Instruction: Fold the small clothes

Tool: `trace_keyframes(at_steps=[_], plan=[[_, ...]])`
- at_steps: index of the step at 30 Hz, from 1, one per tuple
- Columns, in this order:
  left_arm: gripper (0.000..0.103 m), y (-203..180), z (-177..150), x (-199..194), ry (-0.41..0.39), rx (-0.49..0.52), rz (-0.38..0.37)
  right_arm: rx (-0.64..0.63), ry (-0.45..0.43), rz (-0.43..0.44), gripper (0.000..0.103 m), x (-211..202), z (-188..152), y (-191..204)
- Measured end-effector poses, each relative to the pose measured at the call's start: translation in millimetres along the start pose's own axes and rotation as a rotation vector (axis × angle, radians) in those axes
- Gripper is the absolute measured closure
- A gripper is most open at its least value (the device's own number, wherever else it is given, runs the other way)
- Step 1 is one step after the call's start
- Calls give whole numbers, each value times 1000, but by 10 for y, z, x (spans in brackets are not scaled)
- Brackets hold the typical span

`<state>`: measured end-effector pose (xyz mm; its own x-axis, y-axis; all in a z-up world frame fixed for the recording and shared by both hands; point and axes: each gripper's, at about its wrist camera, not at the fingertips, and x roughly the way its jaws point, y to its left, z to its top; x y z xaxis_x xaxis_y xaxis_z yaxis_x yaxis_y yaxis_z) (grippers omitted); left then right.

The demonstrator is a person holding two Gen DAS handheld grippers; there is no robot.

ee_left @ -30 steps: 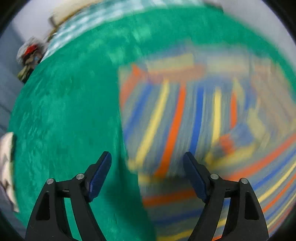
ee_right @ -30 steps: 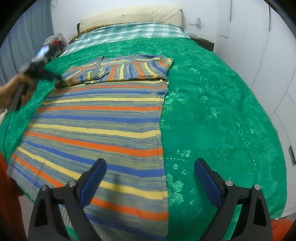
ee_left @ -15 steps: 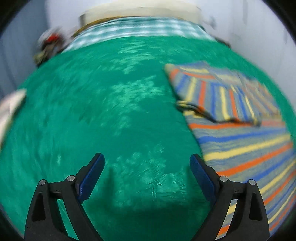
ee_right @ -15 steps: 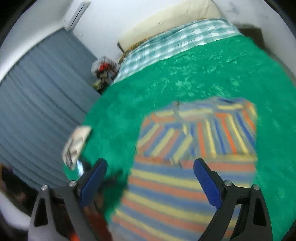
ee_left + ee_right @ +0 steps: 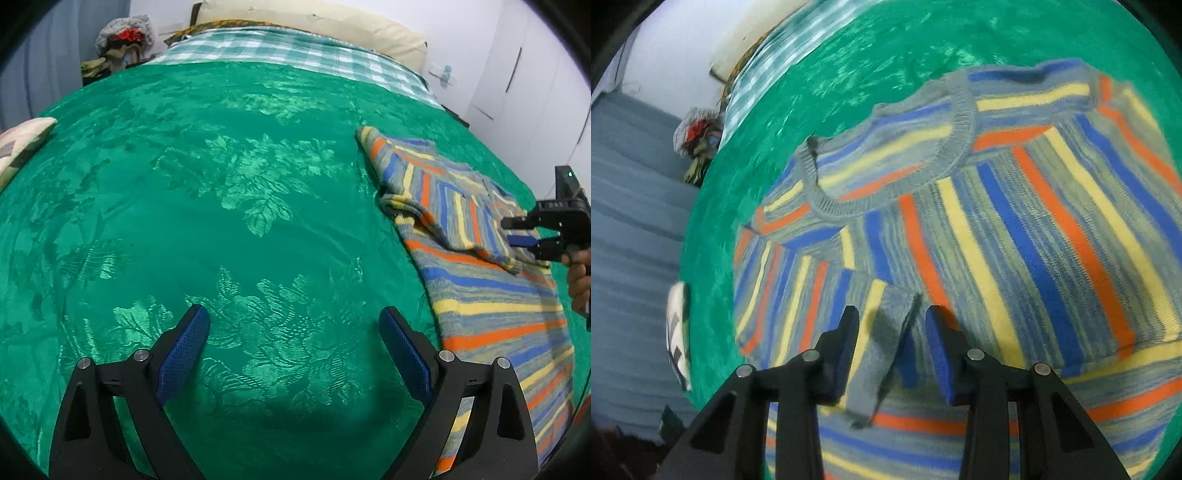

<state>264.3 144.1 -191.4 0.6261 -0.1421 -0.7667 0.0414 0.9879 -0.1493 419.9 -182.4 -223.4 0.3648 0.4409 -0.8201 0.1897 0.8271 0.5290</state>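
The left gripper (image 5: 293, 345), black-framed with blue pads, is hovering over bare bedspread, its jaws standing wide apart with nothing between them. Under it the shiny green bedspread with a woven leaf pattern (image 5: 229, 206) is filling most of the left wrist view. Over at three o'clock in that view, the knitted sweater striped in blue, yellow, orange and grey (image 5: 476, 266) is lying on the bedspread, its upper part folded down over the body.

The right gripper (image 5: 891, 325) is showing at the three o'clock edge of the left view, sitting right at the folded sweater's edge. In its own view, a striped sleeve cuff (image 5: 886, 332) is lying in the gap between the two blue pads, with the jaws partly narrowed and daylight on both sides of the cuff; I cannot tell whether the pads are pressing the knit. The picture is blurring here. The ribbed grey neckline (image 5: 945, 162) is curving across at twelve o'clock above the gripper.

At twelve o'clock in the left view, a green-and-white checked sheet (image 5: 295, 51) is covering the head of the bed, with a cream pillow (image 5: 332, 26) behind it. A heap of grey and red things (image 5: 122, 40) is sitting at eleven o'clock beside the bed. A pale printed cushion (image 5: 22, 144) is resting at the nine o'clock edge.
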Motion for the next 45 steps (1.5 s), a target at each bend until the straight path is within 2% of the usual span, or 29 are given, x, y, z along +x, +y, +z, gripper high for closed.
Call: trace_keyframes(at_steps=[1, 3, 5, 8, 10, 11, 12, 13, 14, 15, 18, 21, 22, 24, 25, 27, 29, 31, 32, 35, 38, 43, 45], plan=[[9, -14, -5, 11, 2, 5, 2, 5, -6, 14, 65, 27, 14, -17], [9, -37, -19, 15, 5, 15, 5, -17, -1, 39, 101, 81, 26, 12], [8, -58, -28, 19, 5, 24, 13, -77, -41, 29, 101, 35, 86, 116], [8, -73, -34, 8, 0, 27, 16, -237, -203, 3, 101, -300, 212, 385], [8, -74, -35, 14, 1, 27, 17, -338, -265, -58, 100, -392, 310, 519], [8, -78, -37, 18, 4, 29, 19, -358, -255, -83, 99, -352, 342, 535], [8, -85, -38, 21, 7, 32, 23, -357, -203, -110, 95, -239, 387, 495], [8, -92, -42, 22, 8, 34, 26, -347, -169, -136, 89, -150, 408, 467], [8, -99, -45, 19, 9, 37, 30, -334, -150, -164, 78, -97, 409, 424], [8, -102, -48, 17, 9, 38, 31, -317, -147, -169, 74, -97, 394, 370], [8, -97, -52, 4, 8, 34, 27, -196, -157, -63, 74, -284, 310, 149], [8, -95, -53, 3, 10, 34, 26, -58, -106, 49, 72, -399, 159, 18], [8, -99, -54, 4, 11, 36, 29, -76, -126, 62, 72, -440, 119, 59], [8, -109, -58, 11, 11, 41, 36, -192, -177, 72, 72, -484, 72, 254], [8, -114, -62, 14, 11, 44, 40, -218, -175, 88, 72, -465, 73, 331], [7, -123, -73, 16, 11, 50, 45, -230, -106, 126, 75, -328, 100, 400], [6, -121, -80, 17, 12, 50, 47, -250, 17, 61, 80, -114, 71, 408], [6, -115, -79, 22, 13, 49, 46, -265, 112, -69, 81, 63, -52, 311], [6, -115, -77, 26, 15, 48, 46, -273, 114, -91, 87, 91, -99, 265], [6, -117, -79, 51, 23, 51, 49, -305, 59, -81, 88, 62, -196, 217], [4, -133, -92, 67, 28, 59, 55, -331, 58, -91, 88, 66, -208, 228], [2, -156, -118, 79, 34, 72, 63, -330, 63, -123, 87, -12, -238, 254], [2, -159, -130, 63, 32, 73, 64, -334, 37, -148, 80, -187, -386, 246]])
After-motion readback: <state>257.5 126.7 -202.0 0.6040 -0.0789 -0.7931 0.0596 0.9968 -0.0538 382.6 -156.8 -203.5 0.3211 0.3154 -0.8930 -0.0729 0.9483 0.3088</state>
